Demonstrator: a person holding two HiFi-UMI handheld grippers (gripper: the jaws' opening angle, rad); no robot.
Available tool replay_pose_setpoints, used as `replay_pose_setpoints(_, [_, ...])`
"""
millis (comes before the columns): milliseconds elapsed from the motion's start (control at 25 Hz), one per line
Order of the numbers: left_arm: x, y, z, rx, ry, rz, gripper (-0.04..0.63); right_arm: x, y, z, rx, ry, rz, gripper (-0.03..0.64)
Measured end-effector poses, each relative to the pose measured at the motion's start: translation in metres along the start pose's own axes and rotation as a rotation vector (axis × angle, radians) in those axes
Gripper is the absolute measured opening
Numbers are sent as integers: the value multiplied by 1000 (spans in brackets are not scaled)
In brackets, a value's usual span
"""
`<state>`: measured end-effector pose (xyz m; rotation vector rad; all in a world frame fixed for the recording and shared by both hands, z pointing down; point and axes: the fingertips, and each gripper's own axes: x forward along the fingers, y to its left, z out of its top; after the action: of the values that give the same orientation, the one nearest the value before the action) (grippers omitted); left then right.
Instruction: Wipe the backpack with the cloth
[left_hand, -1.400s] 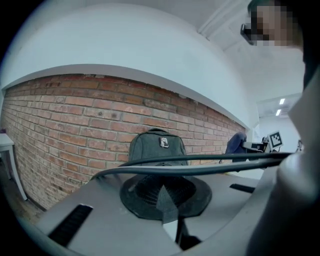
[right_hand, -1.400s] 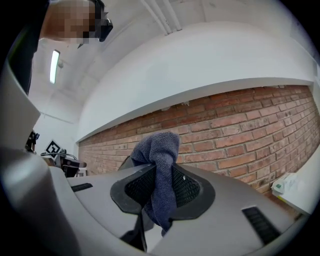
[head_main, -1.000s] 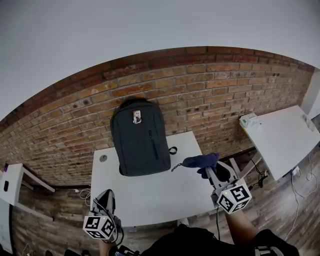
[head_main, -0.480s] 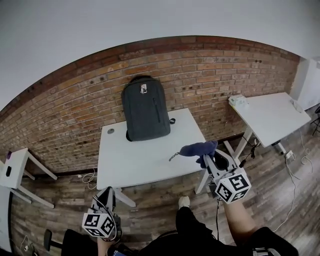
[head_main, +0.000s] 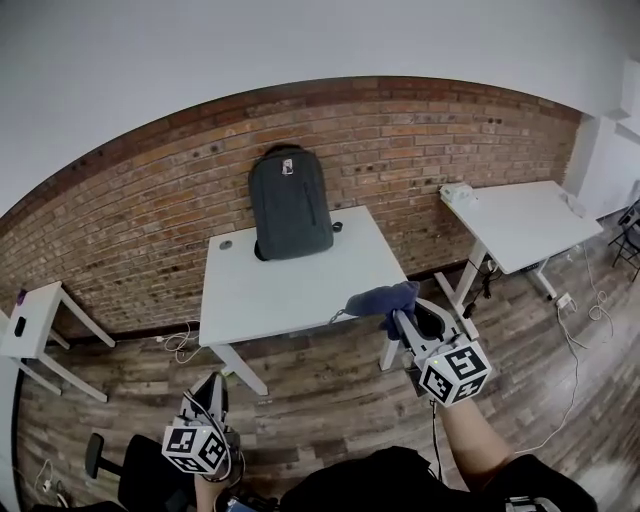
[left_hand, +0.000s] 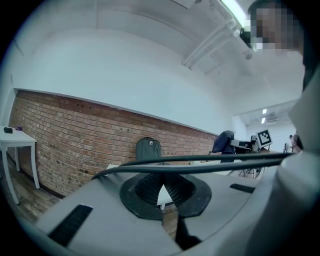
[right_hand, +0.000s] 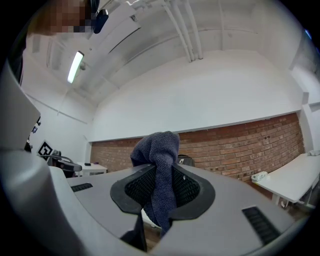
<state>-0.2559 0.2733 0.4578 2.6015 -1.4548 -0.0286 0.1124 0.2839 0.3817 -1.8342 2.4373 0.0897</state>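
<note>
—Navy cloth (right_hand: 159, 165) in the right gripper (head_main: 402, 318), jaws pinched on its middle, a bunch above them and a tail below. How far along do we judge ourselves?

—At the very start, we think. The backpack (head_main: 292, 203) stands upright at the back of the table (head_main: 290, 290), by the brick wall (head_main: 420, 140). We stand out on the wood floor (head_main: 330, 400), well back from the table's near edge. Cloth and backpack are well apart, and no wiping is under way.

—And the left gripper (head_main: 213, 388)?

—Low at our left side, jaws pressed together on nothing. Its own view shows the backpack far off, above the tips.

—What do we count as done, then?

—Only that the cloth is in hand, and firmly so by the look of the pinch. Everything else is left. We have to close on the table, bring the cloth onto the dark fabric and pass it over the front. The sides can follow if we reach them.

—Any mark on the backpack that tells wiped from unwiped?

—None that we can make out. It is too small in every view to judge its surface.
</note>
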Motion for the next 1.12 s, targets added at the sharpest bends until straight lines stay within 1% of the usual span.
replay_pose_setpoints(200, [-9,-19,0,-23,21,4,-6,-20,1,11,-10,16,1,87])
replay_pose_setpoints(360, [-9,-43,11,13,20,-13,-6,-42,-9,20,-4,17,-4,87])
replay_pose_setpoints(520, [-8,-65,9,8,23,-25,-6,-66,-17,14,-18,30,-32,87])
replay_pose_setpoints(680, [-7,-86,15,31,27,-57,-6,-78,-25,20,-17,29,-57,86])
replay_pose_setpoints(840, [-4,-95,23,39,16,-61,-6,-86,-30,25,-15,19,-55,86])
replay_pose_setpoints(1120, [12,-110,32,68,31,-74,-6,-92,-49,29,8,11,-70,86])
